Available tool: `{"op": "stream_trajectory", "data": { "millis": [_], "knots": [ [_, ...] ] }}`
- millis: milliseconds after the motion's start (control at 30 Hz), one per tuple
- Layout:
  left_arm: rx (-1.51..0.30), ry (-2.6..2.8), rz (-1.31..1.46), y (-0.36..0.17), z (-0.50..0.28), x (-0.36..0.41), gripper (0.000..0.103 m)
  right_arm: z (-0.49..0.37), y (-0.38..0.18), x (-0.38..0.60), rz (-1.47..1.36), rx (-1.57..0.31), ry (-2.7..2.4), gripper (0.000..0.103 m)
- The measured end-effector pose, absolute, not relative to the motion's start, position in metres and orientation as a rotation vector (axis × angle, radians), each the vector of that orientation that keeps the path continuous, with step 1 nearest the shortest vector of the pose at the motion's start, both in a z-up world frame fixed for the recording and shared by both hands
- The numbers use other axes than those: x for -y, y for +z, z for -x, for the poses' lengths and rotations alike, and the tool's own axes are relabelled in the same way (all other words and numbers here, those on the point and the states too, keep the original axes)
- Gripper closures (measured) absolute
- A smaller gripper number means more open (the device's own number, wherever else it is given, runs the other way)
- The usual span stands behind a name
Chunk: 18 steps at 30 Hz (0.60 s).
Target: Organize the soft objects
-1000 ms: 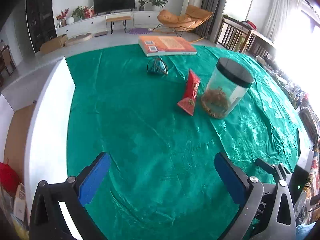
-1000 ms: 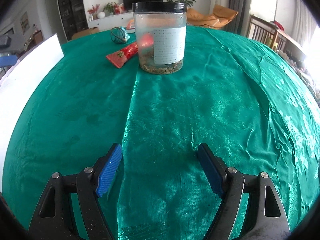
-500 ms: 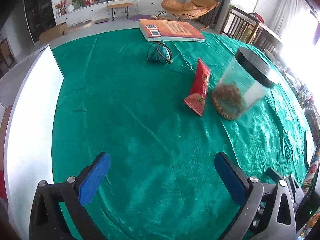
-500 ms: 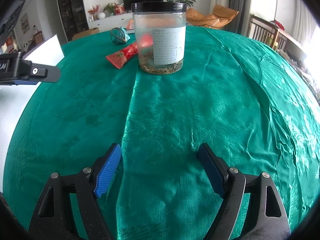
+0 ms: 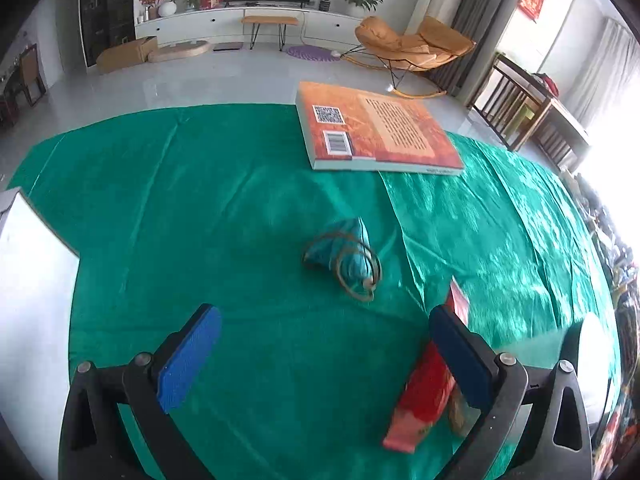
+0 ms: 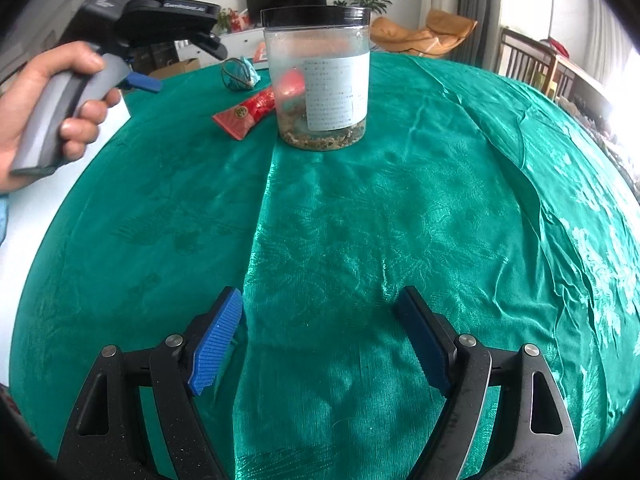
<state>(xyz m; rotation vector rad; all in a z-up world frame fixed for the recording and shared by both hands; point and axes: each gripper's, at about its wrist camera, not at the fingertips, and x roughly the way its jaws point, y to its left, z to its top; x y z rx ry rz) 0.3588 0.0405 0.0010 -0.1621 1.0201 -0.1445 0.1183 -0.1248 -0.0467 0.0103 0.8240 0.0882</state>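
Observation:
A small teal pouch (image 5: 352,254) with a brown cord lies on the green tablecloth (image 5: 240,208), ahead of my open, empty left gripper (image 5: 324,354). It also shows in the right wrist view (image 6: 240,73). A red snack packet (image 5: 428,392) lies partly under the left gripper's right finger; it also shows in the right wrist view (image 6: 248,114). My right gripper (image 6: 322,338) is open and empty, low over the cloth, well short of the jar. The left gripper (image 6: 140,80) shows at the upper left of the right wrist view, held in a hand.
A clear jar (image 6: 318,80) with a black lid and brown contents stands beside the red packet. An orange book (image 5: 376,130) lies at the table's far edge. A white board (image 5: 32,280) borders the cloth on the left.
The left gripper has moved forward across the table toward the teal pouch; the red packet now lies at its right finger. The right gripper has stayed still. Both stay open.

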Motion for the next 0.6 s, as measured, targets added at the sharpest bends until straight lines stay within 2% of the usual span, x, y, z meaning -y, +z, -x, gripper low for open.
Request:
{"op": "stream_trajectory", "data": {
  "millis": [200, 267, 300, 333, 367, 600],
  "knots": [
    [-1.043, -0.067, 0.174, -0.028, -0.41, -0.026, 0.0, -0.118, -0.046, 0.126, -0.012, -0.824, 0.092, 0.02],
    [-1.06, -0.068, 0.153, -0.039, -0.418, -0.02, 0.007, -0.117, -0.046, 0.128, -0.021, -0.822, 0.097, 0.02],
    [-1.065, -0.075, 0.142, -0.042, -0.42, -0.019, 0.034, -0.117, -0.046, 0.13, -0.029, -0.819, 0.101, 0.02],
    [-1.053, -0.061, 0.106, -0.042, -0.421, -0.018, 0.056, -0.117, -0.046, 0.13, -0.036, -0.817, 0.104, 0.02],
    [-1.034, -0.07, 0.089, -0.039, -0.419, -0.018, 0.062, -0.117, -0.046, 0.132, -0.044, -0.815, 0.108, 0.02],
    [-1.014, -0.102, 0.089, -0.003, -0.356, -0.062, 0.062, -0.117, -0.046, 0.128, -0.038, -0.817, 0.103, 0.02]
  ]
}}
